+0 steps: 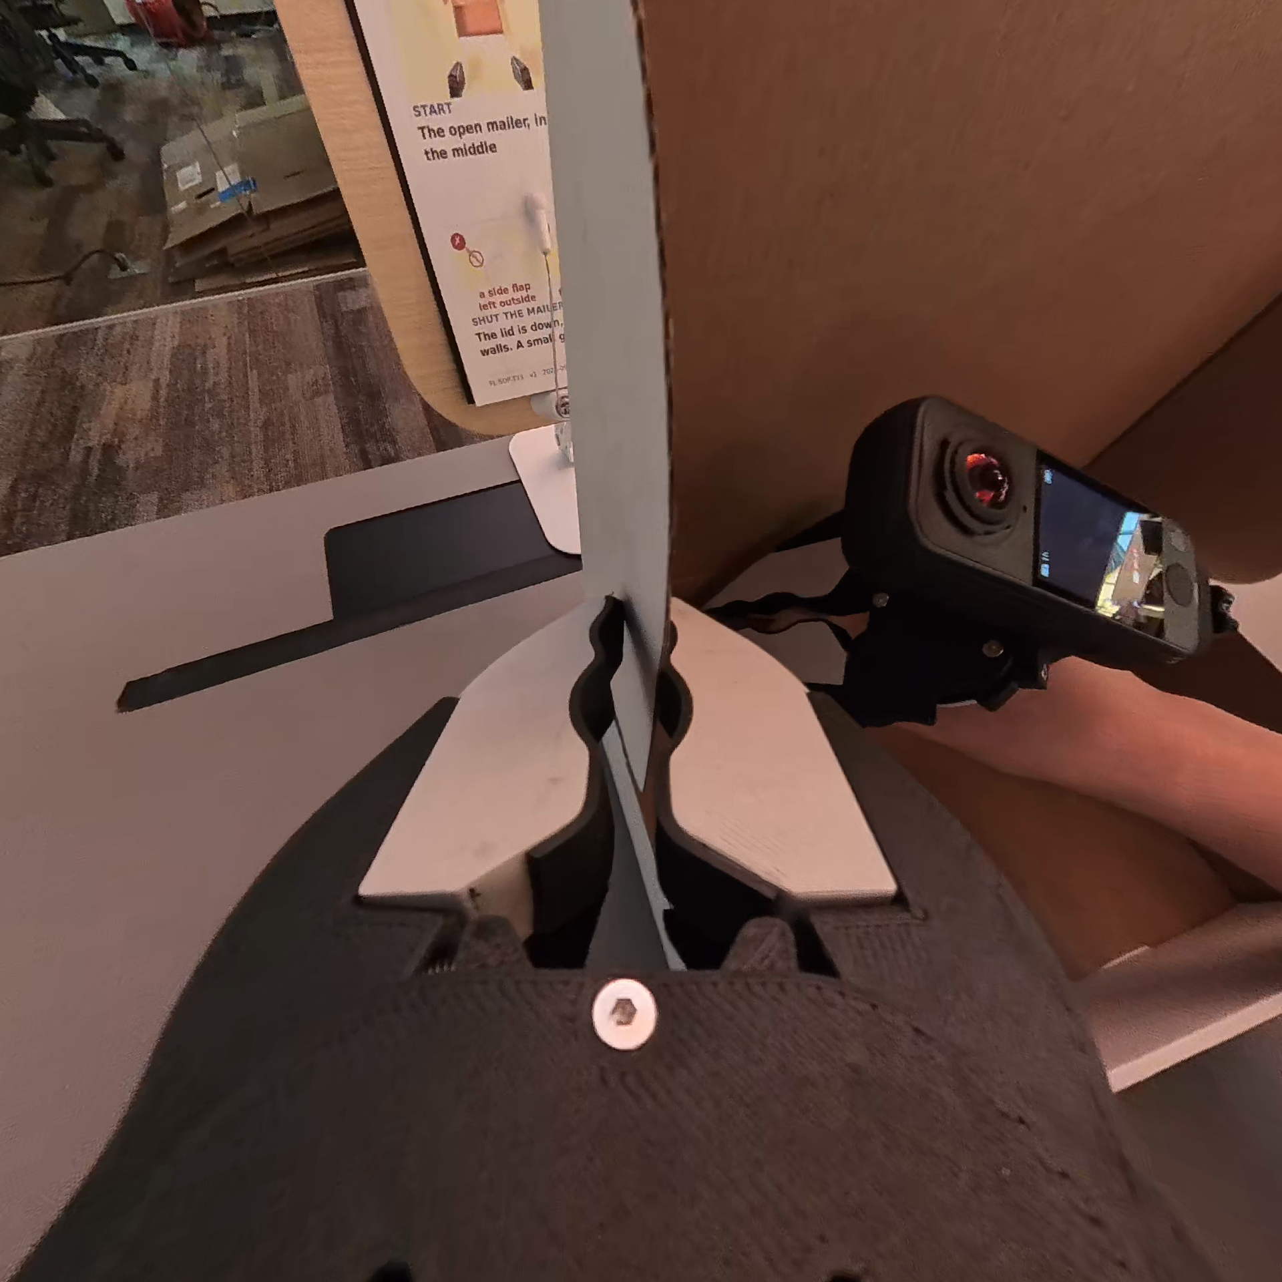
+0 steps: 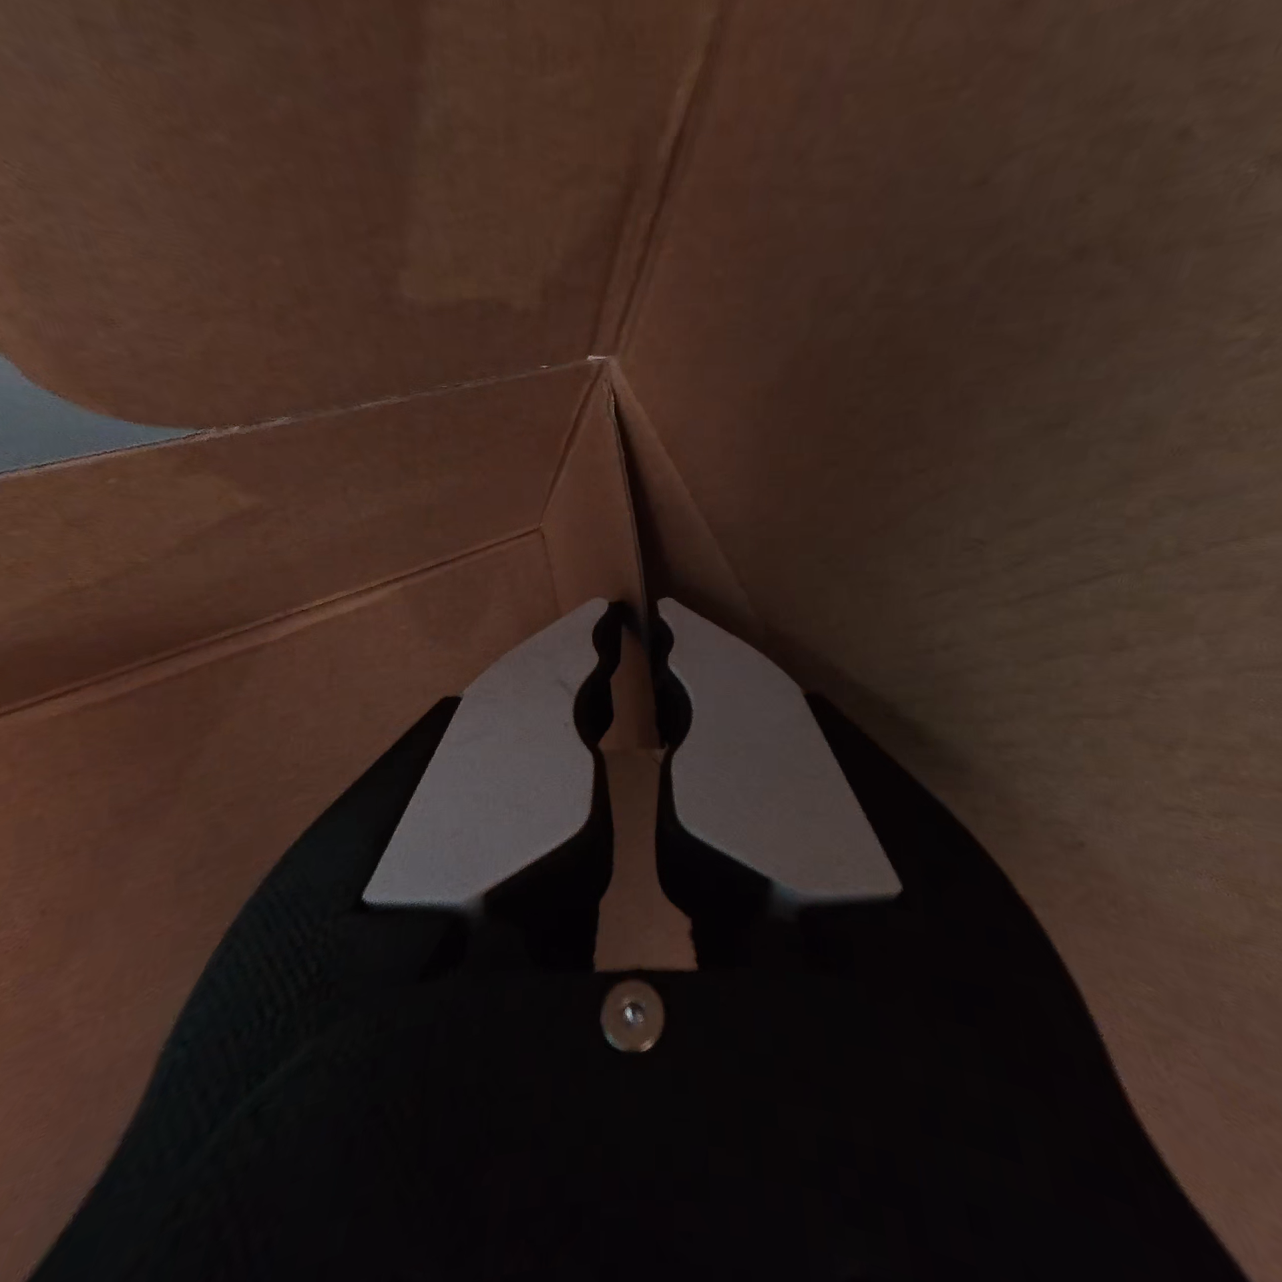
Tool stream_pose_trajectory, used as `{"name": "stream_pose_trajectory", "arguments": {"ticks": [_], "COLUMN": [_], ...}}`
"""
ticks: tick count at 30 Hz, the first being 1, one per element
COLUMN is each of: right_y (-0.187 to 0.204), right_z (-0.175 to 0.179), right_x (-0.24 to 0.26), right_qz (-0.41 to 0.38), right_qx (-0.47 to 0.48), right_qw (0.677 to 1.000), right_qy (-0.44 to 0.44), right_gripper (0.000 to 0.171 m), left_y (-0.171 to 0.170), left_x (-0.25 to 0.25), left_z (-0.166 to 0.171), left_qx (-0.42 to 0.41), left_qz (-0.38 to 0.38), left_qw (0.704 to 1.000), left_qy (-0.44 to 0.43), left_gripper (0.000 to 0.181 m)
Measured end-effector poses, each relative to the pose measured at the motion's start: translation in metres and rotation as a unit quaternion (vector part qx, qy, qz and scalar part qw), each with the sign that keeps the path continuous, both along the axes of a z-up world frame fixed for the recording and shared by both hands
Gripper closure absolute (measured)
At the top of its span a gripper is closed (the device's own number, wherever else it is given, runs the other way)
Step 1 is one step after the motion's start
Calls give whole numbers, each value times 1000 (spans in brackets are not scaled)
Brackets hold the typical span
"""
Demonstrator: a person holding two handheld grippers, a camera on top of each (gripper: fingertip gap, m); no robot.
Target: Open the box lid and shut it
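The cardboard box is grey outside and brown inside. In the left wrist view its lid stands raised, the brown inner face filling the right side. My left gripper is shut on a grey-faced panel at the lid's left edge, which rises upright from between the jaws. The camera on the right gripper shows under the lid, with a forearm behind it. In the right wrist view my right gripper is inside the box, near a corner, shut on a thin brown flap.
The box stands on a grey table with a black strip. An instruction sheet on a white stand base is behind the lid's left edge. Flattened cardboard and office chairs are on the floor beyond.
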State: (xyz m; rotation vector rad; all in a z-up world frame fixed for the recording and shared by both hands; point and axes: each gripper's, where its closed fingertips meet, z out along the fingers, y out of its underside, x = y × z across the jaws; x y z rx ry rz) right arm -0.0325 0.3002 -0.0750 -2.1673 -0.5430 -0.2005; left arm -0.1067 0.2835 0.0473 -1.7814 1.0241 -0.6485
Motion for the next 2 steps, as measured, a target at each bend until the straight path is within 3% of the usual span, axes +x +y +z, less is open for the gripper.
{"name": "stream_pose_trajectory", "arguments": {"ticks": [1, 2], "right_y": [0, 1], "right_z": [0, 0], "right_x": [1, 2], "right_qz": [-2, -3], "right_qx": [1, 0], "right_qw": [1000, 1000], "right_qy": [1, 3], "right_gripper": [163, 163], "left_y": [-2, -5], "left_x": [2, 4], "left_z": [-1, -3], "left_qx": [-4, -7], "left_qz": [-3, -7], "left_qw": [1000, 1000], "left_qy": [1, 4], "left_gripper": [172, 170]}}
